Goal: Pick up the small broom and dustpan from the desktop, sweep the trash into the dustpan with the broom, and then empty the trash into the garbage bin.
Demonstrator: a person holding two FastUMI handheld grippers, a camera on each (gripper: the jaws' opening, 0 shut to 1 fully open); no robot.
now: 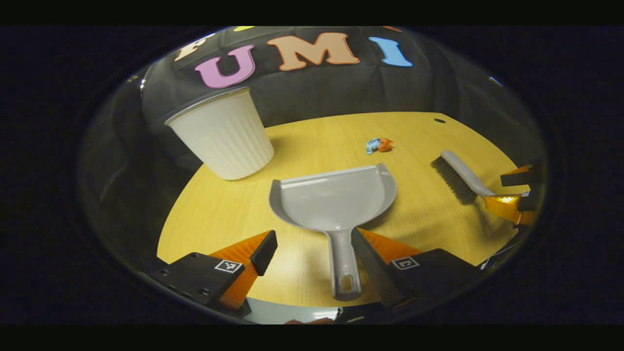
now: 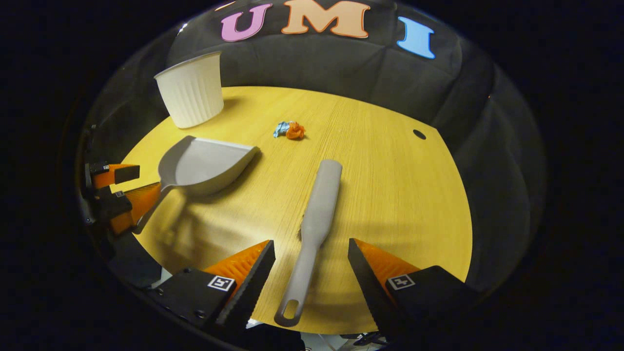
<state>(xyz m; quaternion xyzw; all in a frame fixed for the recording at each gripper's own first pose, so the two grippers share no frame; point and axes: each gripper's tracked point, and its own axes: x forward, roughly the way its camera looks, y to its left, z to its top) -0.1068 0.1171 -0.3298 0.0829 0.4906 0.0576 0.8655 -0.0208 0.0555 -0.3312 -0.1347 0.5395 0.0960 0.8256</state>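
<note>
A grey dustpan lies flat on the wooden table, its handle pointing back between the fingers of my left gripper. That gripper is open, and the handle sits nearer its right finger. The grey broom lies bristles down, with its handle running between the fingers of my right gripper, which stands open around it. Crumpled blue and orange trash rests farther back on the table. The other views show the broom, the right gripper, the dustpan, the left gripper and the trash.
A white ribbed garbage bin stands at the back left corner of the table, also seen as the bin. A small dark hole marks the table's far right. Bare wood stretches right of the broom.
</note>
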